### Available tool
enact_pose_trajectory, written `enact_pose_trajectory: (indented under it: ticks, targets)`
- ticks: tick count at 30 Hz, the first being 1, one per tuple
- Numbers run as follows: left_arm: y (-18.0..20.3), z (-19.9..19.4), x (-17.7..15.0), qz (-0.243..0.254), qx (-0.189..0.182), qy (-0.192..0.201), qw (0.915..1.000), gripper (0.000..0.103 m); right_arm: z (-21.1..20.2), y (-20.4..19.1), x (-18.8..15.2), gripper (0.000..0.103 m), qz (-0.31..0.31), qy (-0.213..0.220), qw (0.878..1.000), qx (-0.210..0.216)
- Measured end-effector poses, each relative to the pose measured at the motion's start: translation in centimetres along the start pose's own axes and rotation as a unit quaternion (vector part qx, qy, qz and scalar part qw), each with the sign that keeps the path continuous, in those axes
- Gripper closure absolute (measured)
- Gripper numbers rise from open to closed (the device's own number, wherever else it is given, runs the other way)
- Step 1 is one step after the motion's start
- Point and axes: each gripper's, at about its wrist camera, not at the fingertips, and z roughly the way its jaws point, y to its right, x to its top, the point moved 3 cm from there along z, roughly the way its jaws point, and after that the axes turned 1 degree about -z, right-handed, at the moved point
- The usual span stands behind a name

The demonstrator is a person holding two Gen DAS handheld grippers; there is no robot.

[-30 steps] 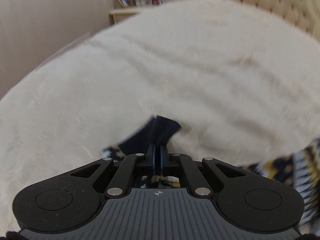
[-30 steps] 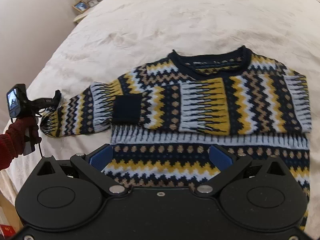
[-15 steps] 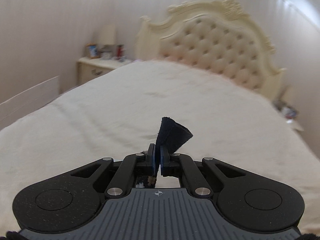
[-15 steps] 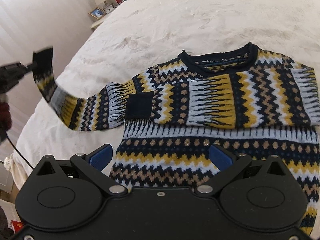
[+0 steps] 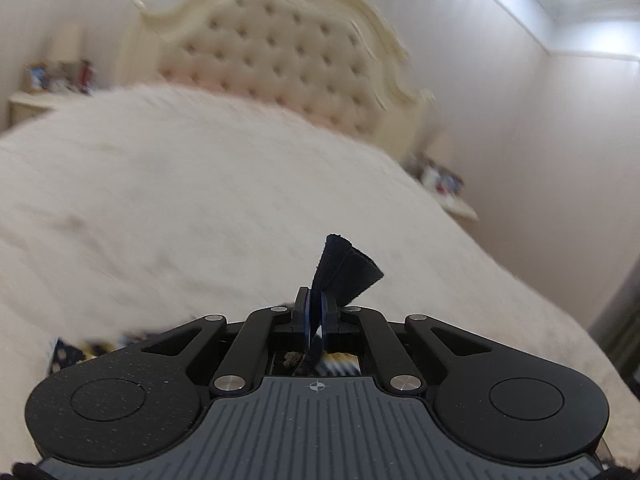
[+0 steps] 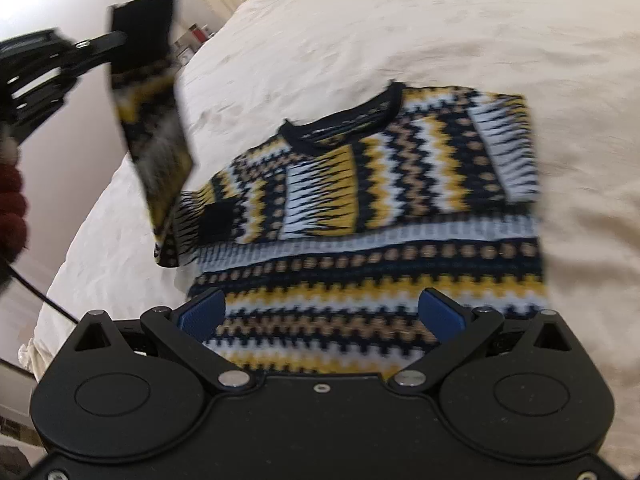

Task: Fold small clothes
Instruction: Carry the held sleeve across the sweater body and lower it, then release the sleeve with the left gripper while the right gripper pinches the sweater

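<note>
A small knitted sweater (image 6: 360, 208) in navy, yellow, white and tan zigzags lies flat on the cream bedspread (image 6: 400, 28), neck toward the far side. One sleeve is folded across its chest. The other sleeve (image 6: 154, 120) hangs in the air at the left, held by its navy cuff (image 5: 340, 268). My left gripper (image 5: 315, 300) is shut on that cuff, which sticks up between the pads; the left gripper (image 6: 116, 40) also shows in the right wrist view. My right gripper (image 6: 320, 312) stands open just above the sweater's hem, nothing between its blue pads (image 6: 200, 312).
A tufted cream headboard (image 5: 280, 52) rises at the far end of the bed. Nightstands with small items stand at the left (image 5: 52, 80) and right (image 5: 444, 184). A person's dark red sleeve (image 6: 12, 208) and a black cable (image 6: 36, 292) are at the left edge.
My left gripper lifted the sleeve off the bed and swung it up and rightward, over toward the sweater body. The right gripper shifted sideways along the hem, still open.
</note>
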Motion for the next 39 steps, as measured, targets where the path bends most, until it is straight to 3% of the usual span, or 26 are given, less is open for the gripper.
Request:
enact_pose_trajectory:
  ticks: [2,4,5,6,10,16,22,26,31,36,39]
  targets:
    - [0.8,2.1,-1.7,-0.002,-0.01,-0.039,0.9992,0.096,-0.4,0.9,-0.1,0.001,0.004,0.0,1.0,-0.004]
    - [1.2,3.8,-3.1,0.002,-0.018,-0.074,0.9971,0.075,-0.7,1.6,-0.2,0.001,0.006,-0.001,1.0,-0.009]
    - [1.3,4.2,-3.8,0.008,-0.019,-0.087,0.996,0.057,-0.8,1.9,-0.3,0.001,0.006,-0.002,1.0,-0.011]
    - [1.3,4.4,-4.3,0.014,-0.022,-0.095,0.9952,0.053,-0.9,2.1,-0.4,0.001,0.007,-0.003,1.0,-0.013]
    - [0.4,4.1,-5.6,0.043,-0.023,-0.113,0.9924,0.05,-0.7,2.7,-0.6,0.001,0.01,-0.004,1.0,-0.02]
    - [-2.3,2.7,-8.9,0.063,0.033,-0.151,0.9859,0.045,0.5,3.1,0.1,0.001,0.005,0.0,1.0,-0.03]
    - [-8.9,1.4,-10.3,0.022,0.112,-0.188,0.9756,0.045,2.5,3.0,3.1,0.001,-0.007,0.01,0.999,-0.029]
    - [-11.5,0.9,-10.1,0.002,0.143,-0.195,0.9704,0.045,4.4,3.3,5.3,0.001,-0.016,0.008,0.999,-0.029]
    - [-13.8,2.1,-11.2,-0.017,0.156,-0.224,0.9618,0.044,7.3,4.8,7.5,0.001,-0.006,-0.004,0.999,-0.035]
    - [-15.6,4.5,-14.1,-0.052,0.145,-0.289,0.9449,0.044,10.0,6.3,9.0,0.001,-0.002,-0.016,0.999,-0.041]
    - [-16.0,5.3,-15.4,-0.054,0.143,-0.291,0.9443,0.034,11.5,6.9,9.5,0.001,-0.002,-0.033,0.999,-0.04]
